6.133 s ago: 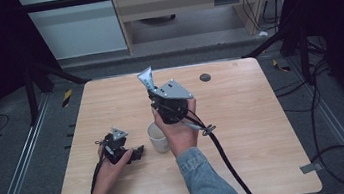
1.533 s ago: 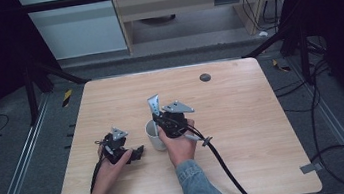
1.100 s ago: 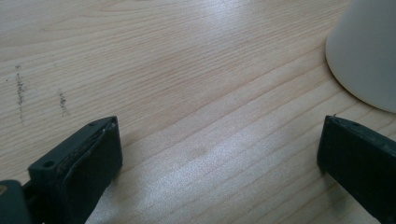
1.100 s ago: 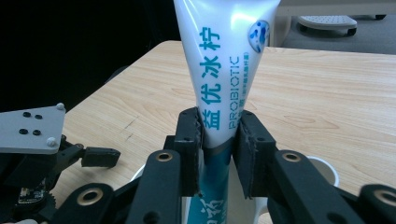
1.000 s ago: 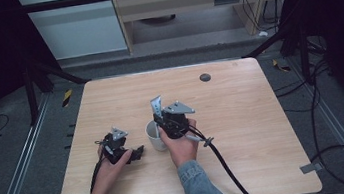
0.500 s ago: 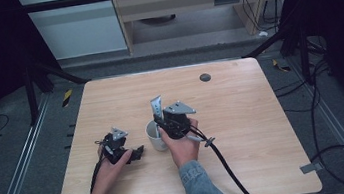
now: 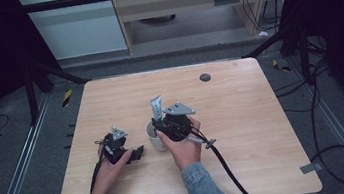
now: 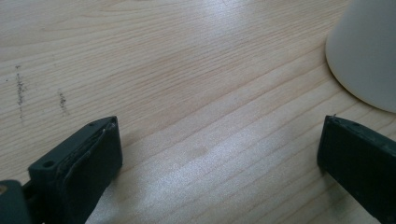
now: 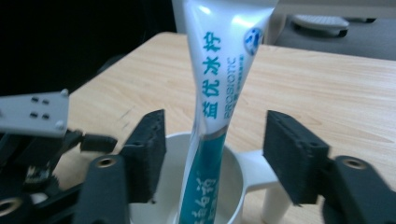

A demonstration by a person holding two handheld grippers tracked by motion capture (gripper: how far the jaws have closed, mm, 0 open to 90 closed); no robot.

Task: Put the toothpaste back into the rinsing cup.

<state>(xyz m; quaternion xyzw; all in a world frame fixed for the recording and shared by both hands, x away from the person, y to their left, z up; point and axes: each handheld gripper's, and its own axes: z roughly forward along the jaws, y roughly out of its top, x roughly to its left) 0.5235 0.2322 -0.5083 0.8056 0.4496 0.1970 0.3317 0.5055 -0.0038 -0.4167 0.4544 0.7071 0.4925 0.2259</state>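
Note:
A white and teal toothpaste tube [image 7: 156, 110] [image 9: 212, 107] stands upright in a white mug [image 7: 155, 137] [image 9: 233, 186] near the table's middle. My right gripper [image 7: 163, 126] [image 9: 217, 149] is at the mug, open, its pads apart on either side of the tube without touching it. My left gripper [image 7: 139, 151] [image 8: 219, 163] rests low on the wood just left of the mug, open with nothing between its fingers. The mug's white wall [image 8: 366, 51] shows at the upper right of the left gripper view.
The wooden table [image 7: 242, 113] carries a small dark round disc [image 7: 205, 77] at the back. The right gripper's cable [image 7: 227, 165] trails toward the front edge. Dark frame legs and floor cables surround the table.
Six seconds ago the right gripper held the tube above the table's back middle; it came down to the mug. In the last second and a half nothing visibly moved.

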